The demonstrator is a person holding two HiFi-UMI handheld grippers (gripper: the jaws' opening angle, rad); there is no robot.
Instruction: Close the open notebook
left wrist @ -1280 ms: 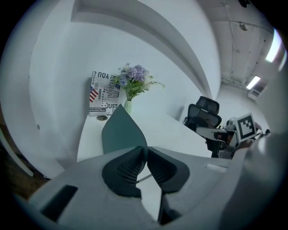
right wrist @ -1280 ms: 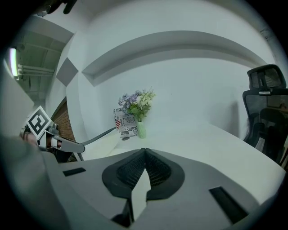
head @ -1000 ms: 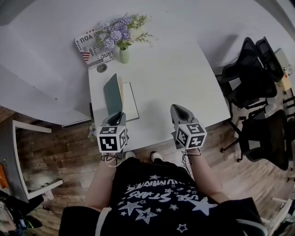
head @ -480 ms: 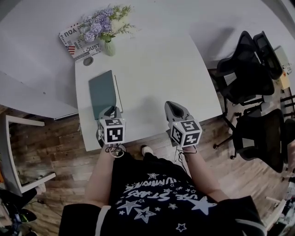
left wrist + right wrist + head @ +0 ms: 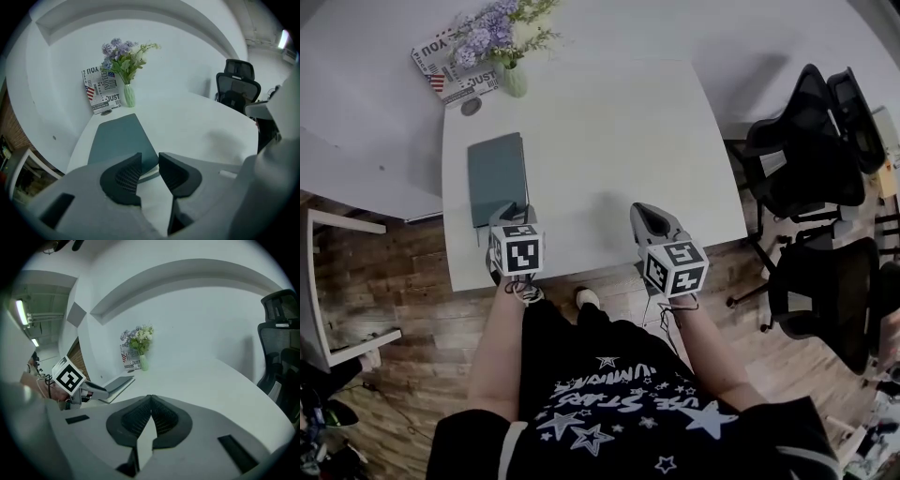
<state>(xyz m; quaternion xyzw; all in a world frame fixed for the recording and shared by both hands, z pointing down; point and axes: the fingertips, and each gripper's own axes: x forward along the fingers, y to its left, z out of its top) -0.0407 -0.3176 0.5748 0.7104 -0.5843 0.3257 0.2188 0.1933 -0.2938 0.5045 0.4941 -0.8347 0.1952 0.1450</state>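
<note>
left gripper [image 5: 150, 163] opening, empty, right gripper [image 5: 150, 399] closed

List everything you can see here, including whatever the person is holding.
white table: one, white, centre of the head view.
closed dark teal notebook: one, teal, flat on the table's left side.
green vase of purple flowers: one, table's far left corner.
printed card with black lettering: one, white, behind the vase.
small dark round object: one, beside the vase.
black office chairs: at least two, right of the table.
wooden floor: brown, around the table.
left claw: one, grey, at the notebook's near corner; jaws have just been opening, nothing gripped.
right claw: one, grey, jaws together, empty.
</note>
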